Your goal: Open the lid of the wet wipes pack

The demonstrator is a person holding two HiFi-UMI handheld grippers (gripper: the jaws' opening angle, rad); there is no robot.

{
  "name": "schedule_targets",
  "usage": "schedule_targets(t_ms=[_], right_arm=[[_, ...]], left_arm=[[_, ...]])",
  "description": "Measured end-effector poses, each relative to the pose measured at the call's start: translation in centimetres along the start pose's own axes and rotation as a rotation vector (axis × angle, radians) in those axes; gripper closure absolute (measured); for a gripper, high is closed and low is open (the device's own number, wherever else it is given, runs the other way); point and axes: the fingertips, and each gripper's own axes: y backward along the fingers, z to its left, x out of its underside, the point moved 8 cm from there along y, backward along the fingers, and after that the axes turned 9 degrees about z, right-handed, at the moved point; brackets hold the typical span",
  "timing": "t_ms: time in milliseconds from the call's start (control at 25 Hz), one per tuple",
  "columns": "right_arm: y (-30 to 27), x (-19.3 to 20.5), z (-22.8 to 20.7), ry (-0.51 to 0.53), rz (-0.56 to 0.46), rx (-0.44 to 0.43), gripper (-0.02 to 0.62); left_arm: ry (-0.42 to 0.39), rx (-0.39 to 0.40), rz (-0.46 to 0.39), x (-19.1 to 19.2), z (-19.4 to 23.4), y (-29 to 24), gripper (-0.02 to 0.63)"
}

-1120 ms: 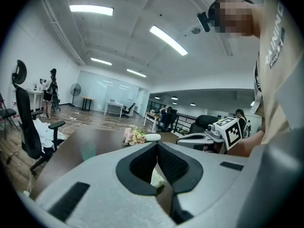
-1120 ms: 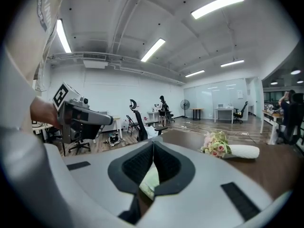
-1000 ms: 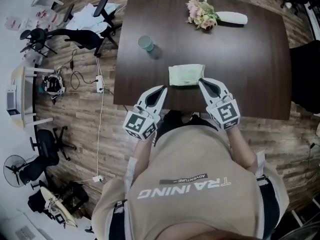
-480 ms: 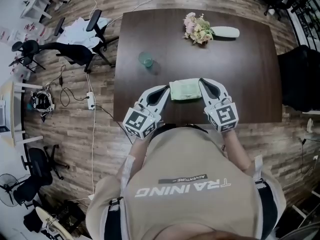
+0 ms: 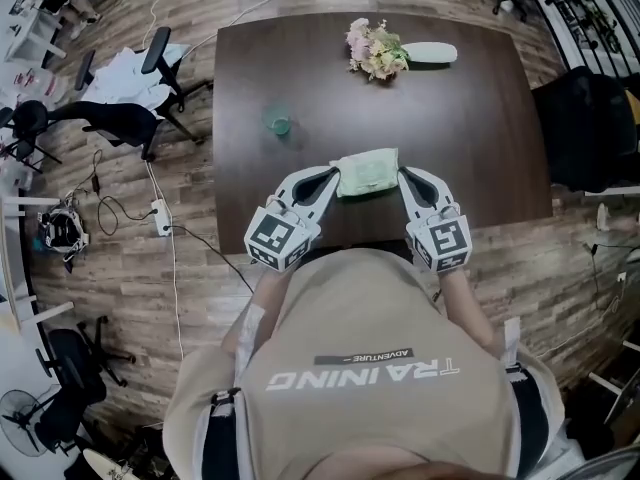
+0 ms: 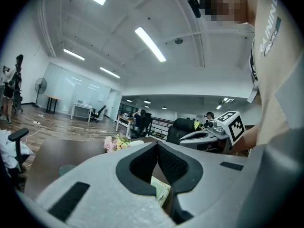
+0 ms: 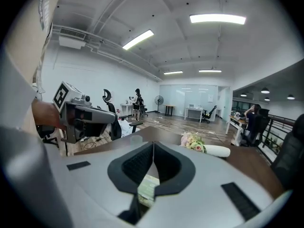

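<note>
1. Wet wipes pack [image 5: 366, 173]: a pale green soft pack lying flat on the dark brown tabletop [image 5: 480, 128], close to the edge nearest the person and roughly midway along that edge.
2. Its lid cannot be made out in any view.
3. The left hand-held gripper [image 5: 330, 175] is level with the pack's left end, its tip just beside that end. Its jaws are clenched, tips meeting, with nothing pinched between them. In its own view the wet wipes pack shows only through the gap below the tips.
4. The right hand-held gripper [image 5: 405, 176] mirrors it at the pack's right end, jaws likewise pressed together and empty. The pack again appears only through the opening behind the tips.
5. Whether either tip actually touches the pack cannot be told.
6. Farther back, a small green cup [image 5: 277, 121] stands left of centre, well apart from the pack.
7. A bouquet of pale flowers [image 5: 375, 53] lies near the far edge.
</note>
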Motion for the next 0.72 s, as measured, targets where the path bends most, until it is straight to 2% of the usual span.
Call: schedule_targets(t_ms=[80, 240, 440, 720], right_arm=[[-0.2, -0.1, 0.1, -0.003, -0.001, 0.019, 0.580], [-0.5, -0.2, 0.9, -0.018, 0.001, 0.009, 0.580], [-0.8, -1.1, 0.4, 0.014, -0.014, -0.008, 0.580], [-1.1, -1.1, -2.1, -0.051, -0.044, -0.024, 0.580]], left_arm=[[-0.011, 0.012, 0.006, 0.2, 0.4, -0.1, 0.597], [0.035, 0.010, 0.057, 2.0, 0.7, 0.2, 0.597], [0.024, -0.014, 0.073, 1.3, 0.5, -0.4, 0.597], [-0.090, -0.013, 0.092, -1.4, -0.5, -2.5, 0.597]])
